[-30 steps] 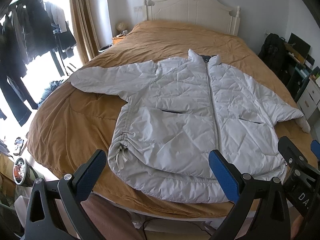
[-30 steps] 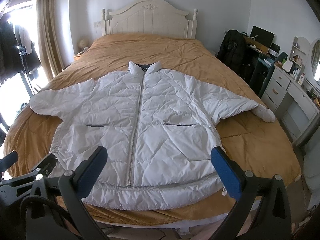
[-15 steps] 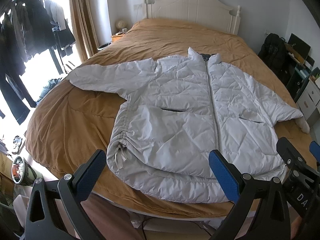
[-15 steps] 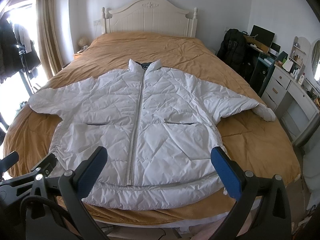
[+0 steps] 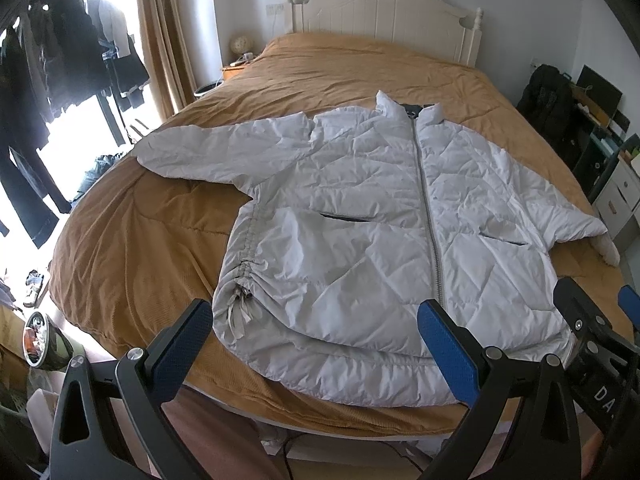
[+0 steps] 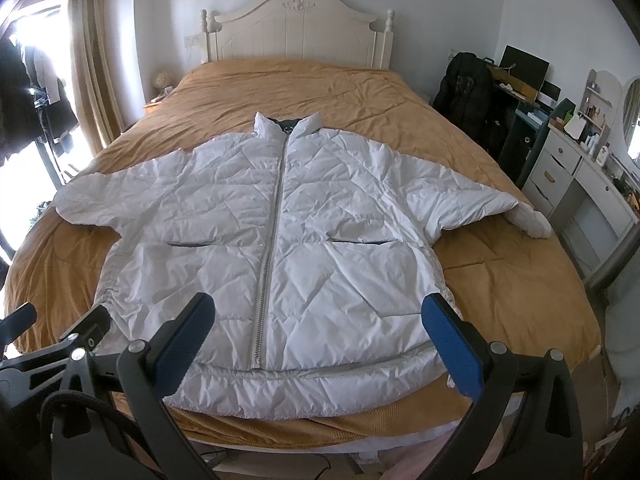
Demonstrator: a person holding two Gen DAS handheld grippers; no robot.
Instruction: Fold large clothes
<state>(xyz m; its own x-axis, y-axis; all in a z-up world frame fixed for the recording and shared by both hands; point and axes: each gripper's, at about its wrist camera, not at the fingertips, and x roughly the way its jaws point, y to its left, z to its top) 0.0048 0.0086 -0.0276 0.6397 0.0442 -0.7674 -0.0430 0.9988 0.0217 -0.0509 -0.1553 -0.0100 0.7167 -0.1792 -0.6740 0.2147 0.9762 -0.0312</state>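
Two grippers, the left gripper point(image 5: 316, 354) and the right gripper point(image 6: 320, 344), hang wide open and hold nothing, above the near edge of the bed point(image 6: 520, 280), where the white jacket point(image 6: 276, 240) lies flat, zipped up

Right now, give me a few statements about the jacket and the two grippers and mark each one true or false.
1. The white jacket lies spread face up on the brown bedspread, zipped closed. True.
2. The right gripper is shut on the jacket's hem. False: its fingers stand wide apart over the hem and hold nothing.
3. Both sleeves are folded across the chest. False: each sleeve stretches out sideways on the bedspread.
4. The left gripper is open and empty. True.
5. The collar points toward the headboard. True.
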